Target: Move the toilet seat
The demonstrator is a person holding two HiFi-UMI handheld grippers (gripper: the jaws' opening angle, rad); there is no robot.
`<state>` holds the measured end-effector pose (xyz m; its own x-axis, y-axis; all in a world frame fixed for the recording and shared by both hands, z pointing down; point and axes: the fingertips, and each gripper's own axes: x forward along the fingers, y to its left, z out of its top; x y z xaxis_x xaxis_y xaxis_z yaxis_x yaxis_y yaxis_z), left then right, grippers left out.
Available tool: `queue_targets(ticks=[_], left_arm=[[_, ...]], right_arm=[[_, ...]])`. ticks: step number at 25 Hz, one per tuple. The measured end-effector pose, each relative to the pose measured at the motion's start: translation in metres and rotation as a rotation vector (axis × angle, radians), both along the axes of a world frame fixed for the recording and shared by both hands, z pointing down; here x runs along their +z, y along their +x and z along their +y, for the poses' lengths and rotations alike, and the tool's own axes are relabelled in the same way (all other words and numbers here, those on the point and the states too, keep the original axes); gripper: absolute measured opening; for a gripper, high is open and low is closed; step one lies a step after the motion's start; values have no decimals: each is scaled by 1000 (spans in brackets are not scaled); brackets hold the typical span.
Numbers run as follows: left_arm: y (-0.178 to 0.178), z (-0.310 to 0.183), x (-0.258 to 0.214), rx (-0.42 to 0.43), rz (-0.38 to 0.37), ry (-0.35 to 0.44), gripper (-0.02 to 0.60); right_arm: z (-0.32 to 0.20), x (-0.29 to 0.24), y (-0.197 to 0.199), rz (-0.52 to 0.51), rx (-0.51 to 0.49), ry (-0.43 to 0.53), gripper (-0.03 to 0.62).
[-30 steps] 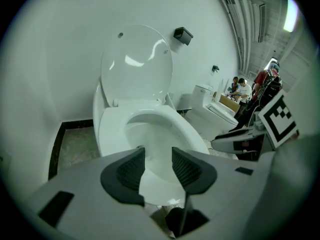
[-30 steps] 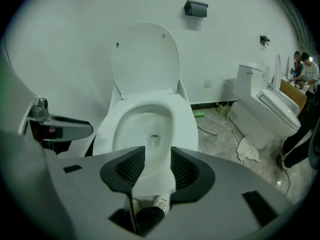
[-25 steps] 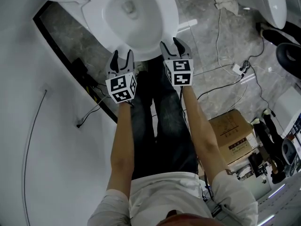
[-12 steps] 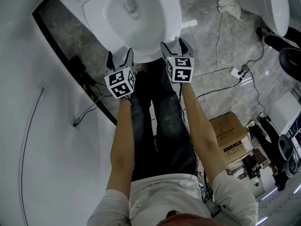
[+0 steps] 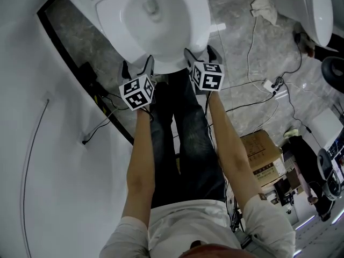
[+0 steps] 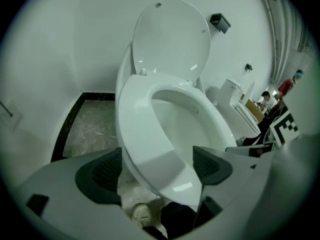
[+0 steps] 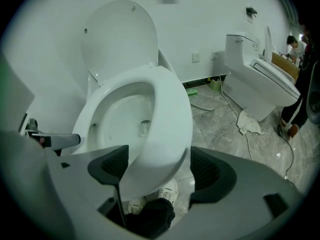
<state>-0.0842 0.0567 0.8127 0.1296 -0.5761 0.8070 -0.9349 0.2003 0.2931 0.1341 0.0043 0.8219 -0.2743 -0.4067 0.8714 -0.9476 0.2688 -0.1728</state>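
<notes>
The white toilet seat [image 5: 198, 34] lies down on the bowl, and the lid [image 6: 170, 39] stands raised against the wall. My left gripper [image 5: 137, 69] is at the front left of the seat rim. Its jaws are opening, with the seat's front edge [image 6: 145, 149] between the dark pads [image 6: 100, 171] and not pressed by them. My right gripper [image 5: 200, 54] is at the front right. Its jaws are opening too and straddle the seat's front edge [image 7: 167, 129] without clamping it.
A second toilet [image 7: 255, 79] stands to the right, with a crumpled rag [image 5: 266, 7] and loose cables [image 5: 252, 85] on the marble floor. A cardboard box [image 5: 266, 149] sits at the right, behind me. A black-edged wall base [image 5: 70, 63] runs along the left. My legs and shoes are under the grippers.
Both grippers' jaws have spread apart around the seat's front rim. Both marker cubes have shifted slightly toward the bowl.
</notes>
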Motion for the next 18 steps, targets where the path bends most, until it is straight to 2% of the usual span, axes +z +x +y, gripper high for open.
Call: queue_targets(ticks=[13, 18], left_arm=[[10, 3, 16, 61, 42, -58, 439], [10, 5, 11, 90, 42, -55, 439]], right_arm=[[4, 7, -4, -82, -9, -55, 396], [5, -7, -10, -116, -22, -21, 396]])
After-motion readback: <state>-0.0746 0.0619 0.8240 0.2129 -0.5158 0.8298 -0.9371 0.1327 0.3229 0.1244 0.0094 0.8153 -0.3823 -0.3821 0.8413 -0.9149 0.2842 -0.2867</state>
